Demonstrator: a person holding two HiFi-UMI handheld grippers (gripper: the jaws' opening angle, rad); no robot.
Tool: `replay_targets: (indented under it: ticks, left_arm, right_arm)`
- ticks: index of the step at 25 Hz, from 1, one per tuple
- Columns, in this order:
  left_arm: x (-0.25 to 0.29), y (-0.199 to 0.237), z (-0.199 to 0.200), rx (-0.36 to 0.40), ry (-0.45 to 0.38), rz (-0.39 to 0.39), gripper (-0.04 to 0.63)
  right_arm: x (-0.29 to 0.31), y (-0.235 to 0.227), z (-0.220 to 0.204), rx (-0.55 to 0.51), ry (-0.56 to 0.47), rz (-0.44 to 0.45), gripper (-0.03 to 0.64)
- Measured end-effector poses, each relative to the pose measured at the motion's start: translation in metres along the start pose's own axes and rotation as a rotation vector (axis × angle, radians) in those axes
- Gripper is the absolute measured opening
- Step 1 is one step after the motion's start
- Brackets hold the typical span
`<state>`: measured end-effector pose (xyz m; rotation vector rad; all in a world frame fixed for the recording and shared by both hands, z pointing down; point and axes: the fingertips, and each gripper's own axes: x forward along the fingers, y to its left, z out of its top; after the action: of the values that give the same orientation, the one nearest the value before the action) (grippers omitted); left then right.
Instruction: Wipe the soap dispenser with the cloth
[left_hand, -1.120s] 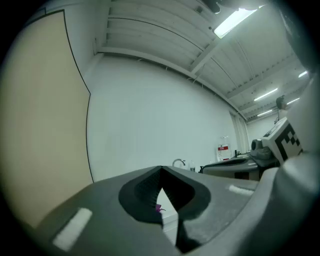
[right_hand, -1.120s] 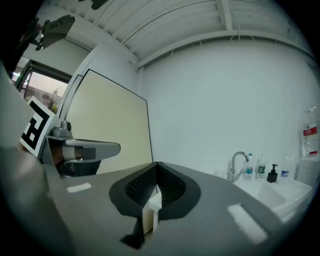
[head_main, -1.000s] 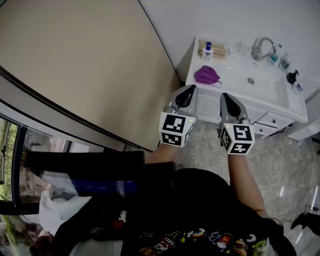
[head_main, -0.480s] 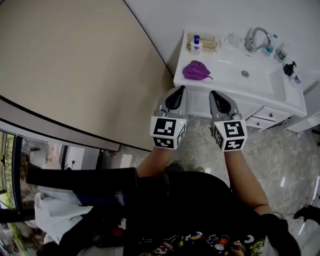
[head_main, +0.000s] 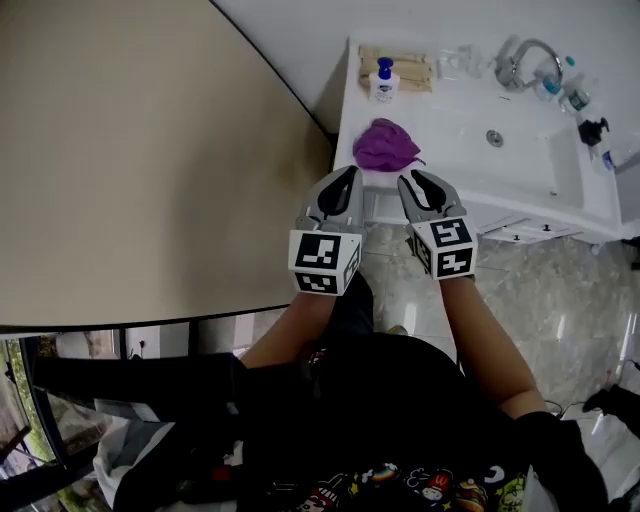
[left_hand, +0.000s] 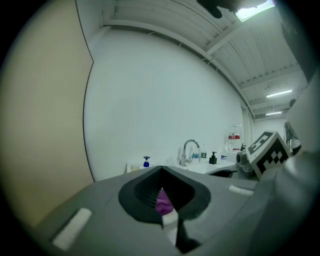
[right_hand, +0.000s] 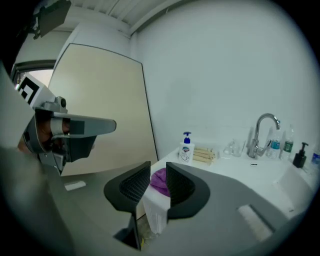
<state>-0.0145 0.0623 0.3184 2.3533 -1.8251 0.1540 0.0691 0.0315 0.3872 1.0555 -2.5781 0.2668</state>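
counter (head_main: 450, 115): white, carries both things | left claw (head_main: 347, 172): tips together, empty | right claw (head_main: 420, 180): jaws have just been opening, now partly apart, nothing between them | cloth (head_main: 385, 146): purple heap at counter's near edge, 1 o'clock from left claw, 11 o'clock from right, about equally near, untouched | soap dispenser (head_main: 383, 82): upright, 12 o'clock beyond cloth
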Motion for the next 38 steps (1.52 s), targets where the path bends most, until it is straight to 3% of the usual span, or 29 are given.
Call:
replay_targets:
  ticks: [6, 10, 19, 25, 32, 38]
  left_arm:
    - [0.092, 0.058, -0.028, -0.005, 0.083, -0.114, 0.001]
    - [0.124, 0.078, -0.041, -0.036, 0.124, -0.153, 0.001]
    - [0.149, 0.097, -0.061, -0.081, 0.189, -0.112, 0.002]
    - [0.152, 0.103, -0.061, -0.1, 0.205, -0.073, 0.002]
    - [0.159, 0.096, -0.059, -0.089, 0.213, -0.082, 0.002]
    - [0.167, 0.088, -0.054, -0.072, 0.213, -0.104, 0.002]
  right_arm:
    - [0.104, -0.031, -0.037, 0.016, 0.228, -0.038, 0.16]
    - [0.149, -0.04, -0.064, 0.008, 0.368, -0.022, 0.202]
    - [0.198, -0.054, -0.111, 0.0, 0.58, 0.054, 0.262]
    - [0.206, -0.058, -0.107, 0.028, 0.592, 0.059, 0.213]
    - [0.205, -0.065, -0.102, 0.08, 0.52, 0.04, 0.135]
    - [0.204, -0.076, -0.082, 0.119, 0.429, 0.021, 0.12]
